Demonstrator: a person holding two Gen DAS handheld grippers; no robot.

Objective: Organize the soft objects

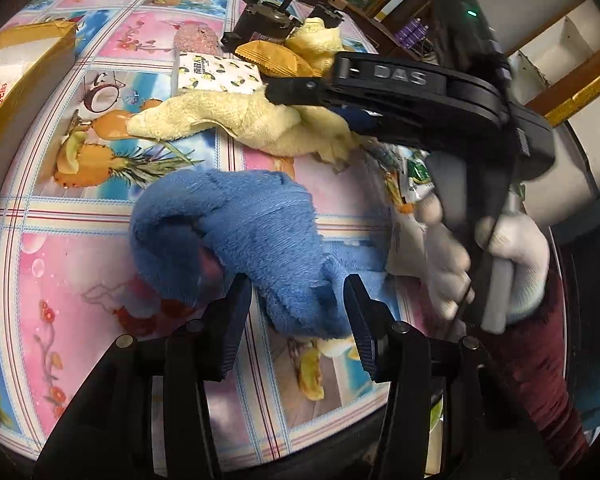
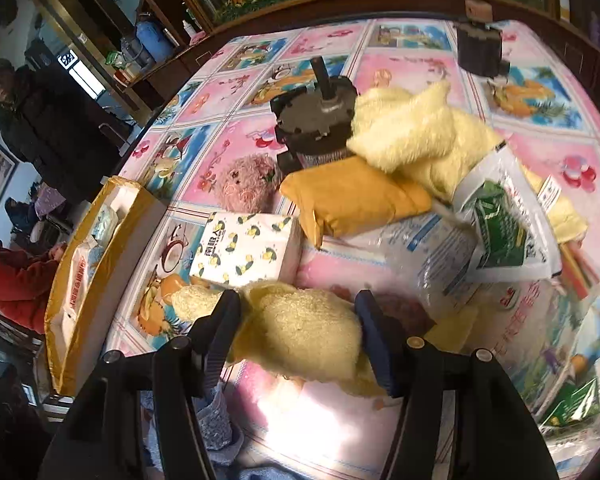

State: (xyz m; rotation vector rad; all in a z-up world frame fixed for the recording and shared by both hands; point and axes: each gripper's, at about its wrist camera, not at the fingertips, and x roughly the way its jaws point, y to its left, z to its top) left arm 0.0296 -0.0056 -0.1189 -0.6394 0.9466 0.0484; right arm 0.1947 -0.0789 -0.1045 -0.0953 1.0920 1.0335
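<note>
- A black motor stood on the patterned tablecloth.
- A second dark motor stood beyond it, near the cloth's far edge.
- An open cardboard box sat left of the first motor.
- A bystander in a dark coat stood behind the box.

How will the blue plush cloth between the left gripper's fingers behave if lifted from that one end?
The blue plush cloth lies in soft rolled folds, so it will probably drape and unroll rather than hold shape. Its fuzzy pile should grip the ribbed pads of the left gripper well. It looks light, so likely no strain, though the trailing end may drag across the tablecloth.
</note>
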